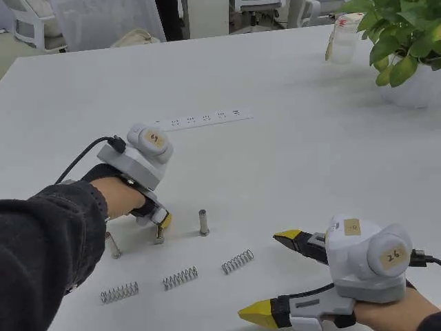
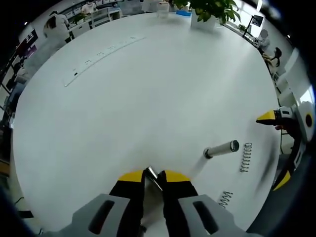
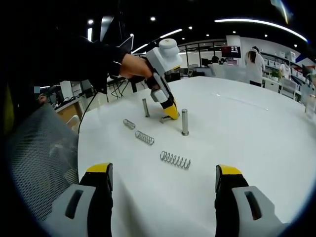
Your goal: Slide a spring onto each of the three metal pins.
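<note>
On the white table (image 1: 289, 138) 3 springs lie loose in a row, none on a pin yet: left spring (image 1: 119, 292), middle spring (image 1: 180, 278), right spring (image 1: 238, 261). Left gripper (image 1: 160, 222) is pinched narrow on the middle pin (image 1: 159, 234), tips down at the tabletop. Left pin (image 1: 112, 245) and right pin (image 1: 203, 222) stand free on either side. Risks: the middle pin looks tilted in the right gripper view, so a twist or uneven squeeze could tip or skid it. A sideways swing could knock the right pin, which is near. The springs look light and round, so they'd likely roll or pop out of a hard pinch. Right gripper (image 1: 270, 274) hovers just beside the right spring, jaws wide, nothing held, pointing left across the table. Left hand (image 1: 122, 196) reaches in from the left, wrist angled down over the pin.
</note>
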Available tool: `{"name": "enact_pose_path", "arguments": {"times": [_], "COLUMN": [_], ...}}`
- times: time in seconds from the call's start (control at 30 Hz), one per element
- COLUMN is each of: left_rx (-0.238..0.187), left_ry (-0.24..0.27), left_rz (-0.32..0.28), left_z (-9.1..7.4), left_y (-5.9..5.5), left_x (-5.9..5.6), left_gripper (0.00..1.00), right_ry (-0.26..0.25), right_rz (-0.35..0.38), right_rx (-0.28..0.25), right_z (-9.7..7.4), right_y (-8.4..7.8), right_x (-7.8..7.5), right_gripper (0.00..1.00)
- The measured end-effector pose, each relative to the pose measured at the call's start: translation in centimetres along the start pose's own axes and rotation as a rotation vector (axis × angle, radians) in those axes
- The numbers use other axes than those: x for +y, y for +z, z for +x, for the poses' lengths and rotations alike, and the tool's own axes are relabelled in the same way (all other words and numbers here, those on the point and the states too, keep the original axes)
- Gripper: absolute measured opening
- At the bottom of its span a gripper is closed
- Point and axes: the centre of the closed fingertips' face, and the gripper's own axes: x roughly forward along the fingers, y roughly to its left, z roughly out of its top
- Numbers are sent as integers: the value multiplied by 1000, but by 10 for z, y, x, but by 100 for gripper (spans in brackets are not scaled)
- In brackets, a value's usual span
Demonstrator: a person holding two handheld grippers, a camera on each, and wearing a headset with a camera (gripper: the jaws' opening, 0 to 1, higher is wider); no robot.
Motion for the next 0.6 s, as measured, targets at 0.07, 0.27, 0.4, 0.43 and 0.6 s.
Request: {"name": "enact_pose_path", "arguments": {"times": [0.07,0.27,0.4,0.43,0.6], "left_rx": [0,0,2,2,5], "left_ry": [1,6,9,9,13], "left_rz": [-2,-8,-18,-18,-21], "left_z": [0,0,0,0,0], "left_y": [0,1,1,1,1], "left_x": [0,0,0,0,0], "left_gripper": [6,4,4,4,3], "right_ry": [1,1,3,3,5], "right_rz": [1,2,3,3,4], "right_rx": [0,0,1,1,3], "right_z": [0,0,0,0,0], "right_y": [0,-1,-1,-1,-1], "right_x": [0,0,0,0,0], "right_gripper": [84,84,84,84,84]}}
